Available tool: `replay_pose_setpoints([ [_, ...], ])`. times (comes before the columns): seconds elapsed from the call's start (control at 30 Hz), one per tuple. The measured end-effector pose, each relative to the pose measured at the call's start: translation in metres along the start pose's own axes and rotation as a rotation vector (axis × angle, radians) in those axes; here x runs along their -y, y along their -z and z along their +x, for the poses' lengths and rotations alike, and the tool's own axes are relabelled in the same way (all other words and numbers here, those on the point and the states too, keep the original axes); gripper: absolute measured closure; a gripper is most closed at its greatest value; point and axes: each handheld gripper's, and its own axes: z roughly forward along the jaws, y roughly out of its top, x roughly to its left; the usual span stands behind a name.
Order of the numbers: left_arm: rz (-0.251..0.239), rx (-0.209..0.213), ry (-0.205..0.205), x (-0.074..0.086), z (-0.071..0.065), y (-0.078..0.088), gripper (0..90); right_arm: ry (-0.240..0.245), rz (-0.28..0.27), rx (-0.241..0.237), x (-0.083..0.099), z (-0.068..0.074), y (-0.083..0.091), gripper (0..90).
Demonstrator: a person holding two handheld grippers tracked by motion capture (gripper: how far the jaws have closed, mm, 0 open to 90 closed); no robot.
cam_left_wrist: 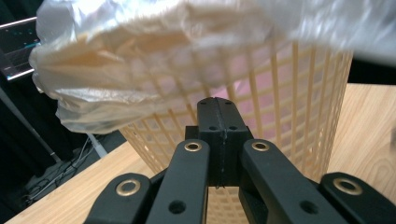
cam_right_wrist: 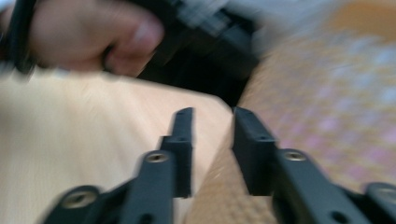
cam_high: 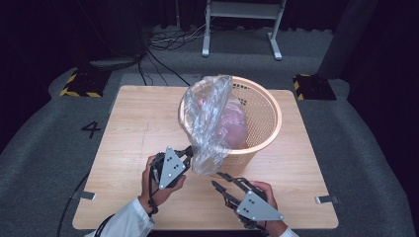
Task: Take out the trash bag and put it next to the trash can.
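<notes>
A peach mesh basket (cam_high: 259, 116) stands upright on the wooden table (cam_high: 138, 118), right of centre. A clear plastic bag (cam_high: 210, 123) is draped over its near-left rim and hangs down outside the wall; something pink (cam_high: 236, 126) lies inside the basket. My left gripper (cam_high: 188, 150) is shut just left of the bag's lower end. In the left gripper view, that gripper (cam_left_wrist: 217, 100) shows its jaws pressed together in front of the basket wall (cam_left_wrist: 299, 93), under the bag (cam_left_wrist: 140, 60), with no film seen between them. My right gripper (cam_high: 220, 180) is open and holds nothing, low by the basket's foot. In the blurred right gripper view, the right gripper (cam_right_wrist: 212, 114) has its jaws apart.
The other hand (cam_right_wrist: 93, 37) and its gripper are close ahead in the right gripper view. Beyond the table are a white metal stand (cam_high: 242, 19), floor cables (cam_high: 168, 44) and two yellow-and-black blocks (cam_high: 81, 84) (cam_high: 314, 86). A metal clip (cam_high: 327, 199) sits at the table's front right edge.
</notes>
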Motion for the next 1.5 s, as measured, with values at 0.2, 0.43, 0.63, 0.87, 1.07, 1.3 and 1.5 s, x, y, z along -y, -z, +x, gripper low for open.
replay_pose_setpoints([
  [0.2, -0.005, 0.015, -0.016, 0.004, 0.004, 0.001, 90.0, -0.135, -0.104, 0.062, -0.016, -0.01, 0.008, 56.4],
  [0.43, -0.046, 0.006, -0.022, 0.012, 0.003, 0.005, 89.9, -0.255, -0.152, 0.133, -0.021, -0.013, -0.005, 53.7],
  [0.63, -0.144, -0.029, -0.03, 0.022, 0.001, 0.015, 84.6, -0.247, -0.19, 0.189, -0.024, -0.009, -0.018, 65.2],
  [0.87, -0.217, -0.033, 0.029, 0.024, 0.009, 0.024, 51.5, -0.191, -0.19, 0.207, -0.027, -0.007, -0.032, 90.0],
  [1.07, -0.291, -0.011, 0.079, 0.009, 0.01, 0.031, 27.2, -0.152, -0.155, 0.207, -0.026, -0.006, -0.043, 90.0],
  [1.3, -0.25, 0.014, 0.106, -0.016, 0.007, 0.026, 19.0, -0.068, -0.103, 0.169, -0.024, 0.004, -0.063, 90.0],
  [1.5, -0.16, 0.009, 0.134, -0.017, 0.013, 0.014, 24.5, 0.005, -0.056, 0.134, -0.018, 0.013, -0.072, 90.0],
])
